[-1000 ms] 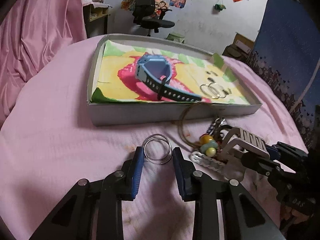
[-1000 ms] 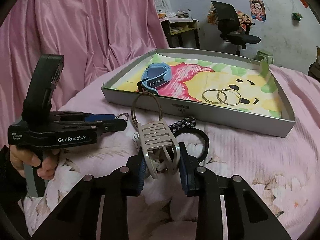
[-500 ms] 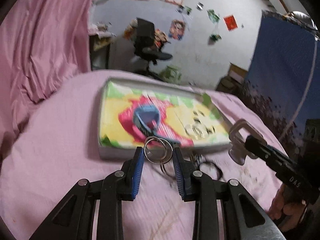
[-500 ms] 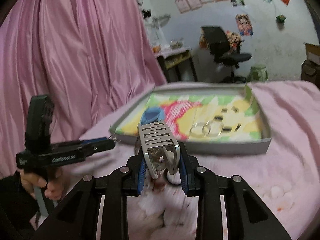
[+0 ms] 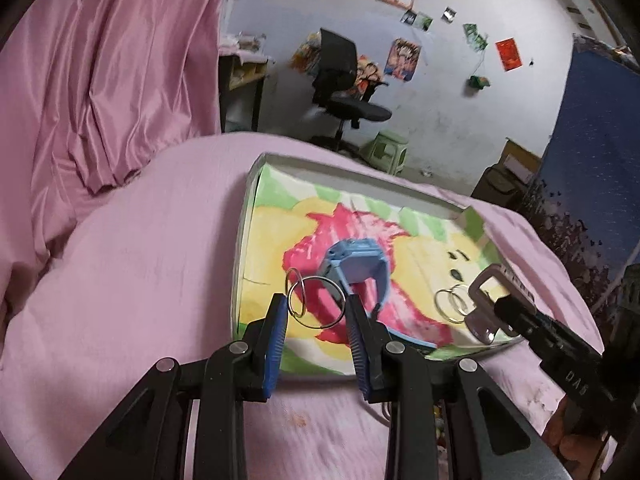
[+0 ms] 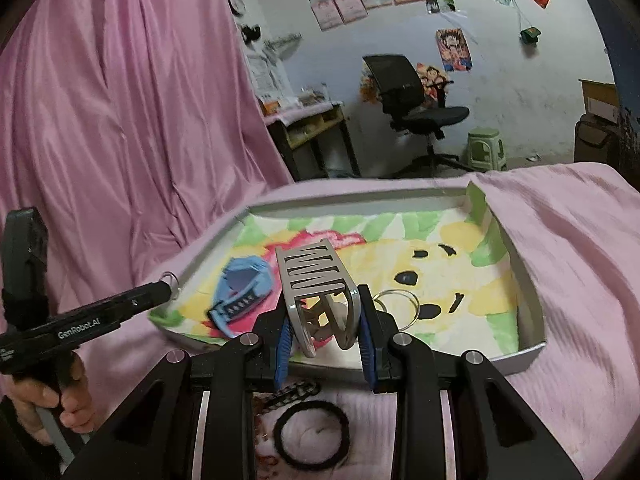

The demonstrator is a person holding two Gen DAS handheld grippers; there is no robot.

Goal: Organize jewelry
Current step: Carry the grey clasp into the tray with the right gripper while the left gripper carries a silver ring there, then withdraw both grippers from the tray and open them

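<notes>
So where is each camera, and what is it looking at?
Left wrist: on the left gripper, which clamps silver rings over the tray; the right gripper shows.
Right wrist: on the right gripper, which clamps a silver hair clip; the person's left hand shows.
Both see the tray and blue watch.

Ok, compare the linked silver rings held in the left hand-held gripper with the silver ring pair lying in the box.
The held linked silver rings hang above the box, clamped by the left hand-held gripper; the silver ring pair lies flat and untouched on the shallow grey box's painted lining. The held rings differ in size. Both are thin, shiny and interlinked.
</notes>
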